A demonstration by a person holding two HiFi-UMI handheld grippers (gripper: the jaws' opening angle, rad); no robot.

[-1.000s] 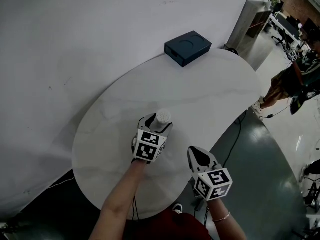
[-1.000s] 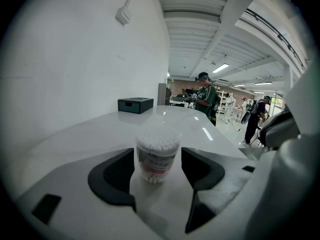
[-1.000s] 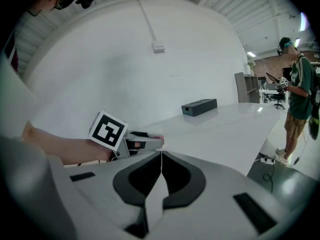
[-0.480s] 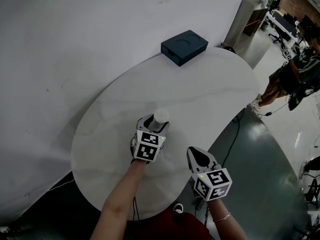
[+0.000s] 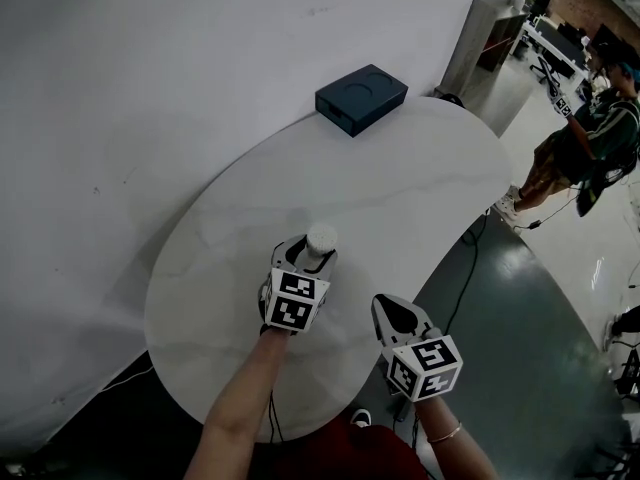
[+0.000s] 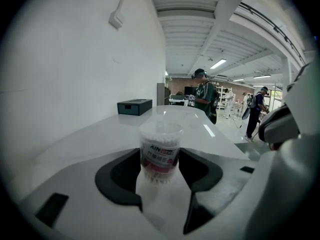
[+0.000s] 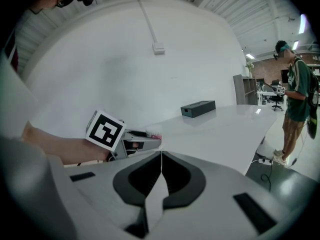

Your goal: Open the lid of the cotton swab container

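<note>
Not much has changed over the last second. The left gripper is still parked on the clear plastic cotton swab container, which hasn't shifted on the white oval tabletop. In the left gripper view the jaws are clamped on the sides of the container, low on the body. The white lid sticks up above them and looks to be still on. So I'd say the hold is settled and the actual opening hasn't started.

The right gripper hasn't budged either. It hangs off to the right by the tabletop's near edge, well apart from the container, with its jaws pressed together and nothing in them. It'll have to open up before it can take the lid.

Room-wise it's easy. The container stands in the near part of the tabletop, and there's bare surface all round it. The only other thing on there is a dark blue flat box way at the far end by the white wall. A person stands out on the floor to the right, nowhere close. The near edge is the one thing to mind.
</note>
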